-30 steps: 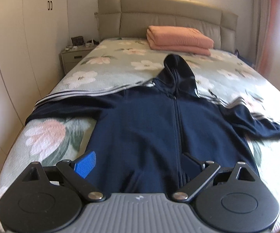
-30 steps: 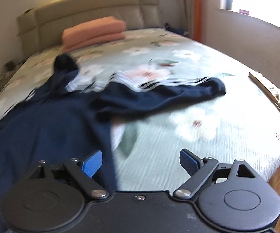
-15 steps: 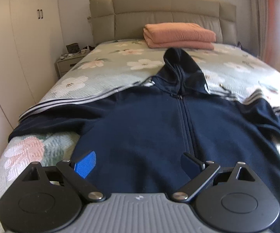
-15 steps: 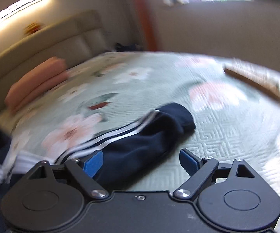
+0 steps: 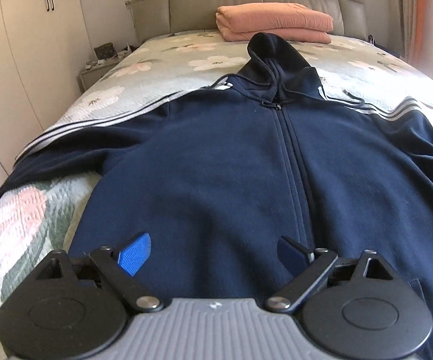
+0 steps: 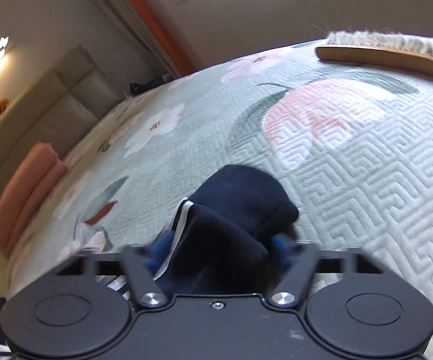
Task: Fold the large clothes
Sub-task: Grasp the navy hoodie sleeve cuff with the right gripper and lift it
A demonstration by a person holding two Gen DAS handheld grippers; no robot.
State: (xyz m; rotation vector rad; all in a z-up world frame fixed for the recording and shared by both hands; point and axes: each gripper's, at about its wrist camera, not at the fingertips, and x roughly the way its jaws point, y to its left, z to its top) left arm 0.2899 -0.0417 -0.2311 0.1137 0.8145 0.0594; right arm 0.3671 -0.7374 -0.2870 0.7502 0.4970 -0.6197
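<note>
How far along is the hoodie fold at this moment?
Done: the navy hoodie lies spread flat and zipped on the bed. In hand: the right gripper has just been closing on the sleeve cuff. Left: every fold; the left gripper hangs open above the hem.

Open left tongs [image 5: 213,253] hover over navy hoodie [image 5: 231,165].

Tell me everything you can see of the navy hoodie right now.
The hoodie is dark navy, fleece-like, zipped up, with white stripes along both sleeves and drawstrings at the neck. It lies face up on the floral bedspread, hood pointing toward the pink folded blanket, left sleeve stretched to the bed's edge. The right gripper has just been closing on the bunched right cuff, which sits between its blue pads. The left gripper hovers open over the lower front.
</note>
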